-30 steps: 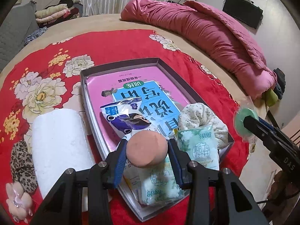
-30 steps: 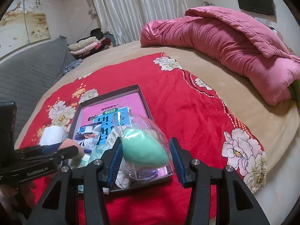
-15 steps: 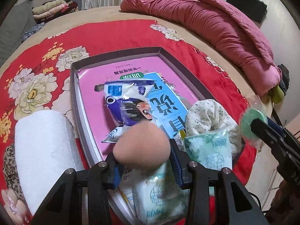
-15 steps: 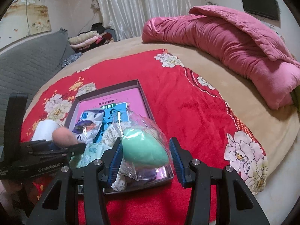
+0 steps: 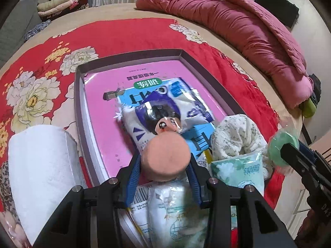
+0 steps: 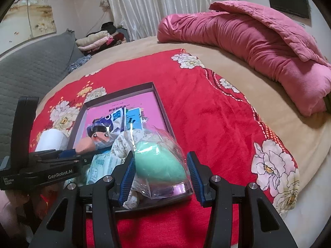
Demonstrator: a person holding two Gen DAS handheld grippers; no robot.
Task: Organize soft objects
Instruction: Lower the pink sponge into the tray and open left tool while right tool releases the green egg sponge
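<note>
Peach sponge [image 5: 166,158] clamped in left tongs [image 5: 164,177] marked "GenRobot.AI", bagged green sponge [image 6: 159,163] gripped by right tongs [image 6: 160,174].

Both wrist views looked steeply down along their tongs, close over the shared tray [image 5: 132,54] [image 6: 163,107] toward twelve o'clock

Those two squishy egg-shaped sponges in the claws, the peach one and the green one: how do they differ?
The peach sponge is bare, while the green sponge sits inside a clear plastic bag. The peach sponge is in the left gripper, its flat end toward that camera; the green sponge is in the right gripper, its narrower end pointing away. Both are clamped between blue pads above the tray.
</note>
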